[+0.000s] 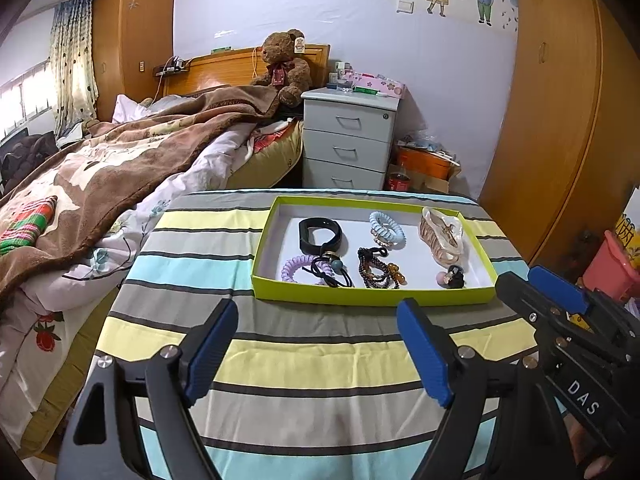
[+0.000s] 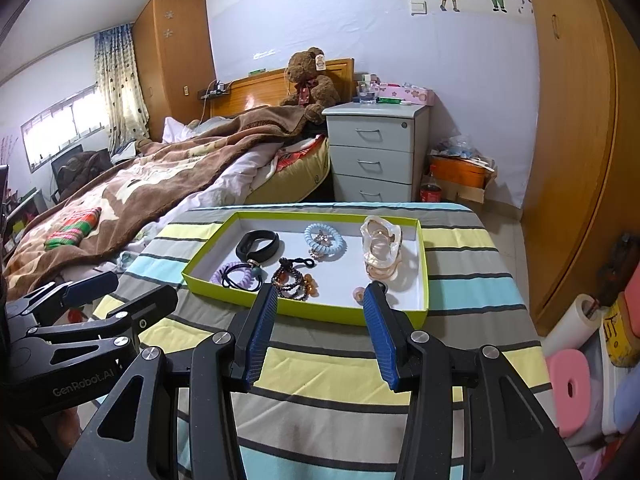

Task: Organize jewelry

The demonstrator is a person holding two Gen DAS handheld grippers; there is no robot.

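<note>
In the left wrist view, the left gripper (image 1: 316,344) with black arms and blue ribbed pads is seen with its jaws spread wide; nothing is held between them, and only the striped cloth of the table (image 1: 320,364) is seen in the gap. The right gripper (image 1: 536,280) is seen at the right edge, just beside the near right corner of the shallow lime-green cardboard tray (image 1: 368,297). In the tray, seven pieces are counted: one black plastic wristband (image 1: 320,234), one pale blue spiral hair tie (image 1: 387,229), one pink pearly hair claw (image 1: 441,236), one lilac spiral hair tie (image 1: 296,269), one black elastic hair tie with a round bead (image 1: 332,270), one dark beaded bracelet (image 1: 376,268) and one small black-and-pink hair ornament (image 1: 451,277). The tray lies on the far half of the table.

In the right wrist view, the right gripper (image 2: 318,300) is seen released, its jaws moderately apart, with no object gripped. Its fingertips reach over the near wall of the tray (image 2: 320,312) (whether the wall is touched cannot be told). The small ornament is partly hidden behind the right pad. The left gripper (image 2: 120,290) is seen at the left, well apart from the tray.
</note>
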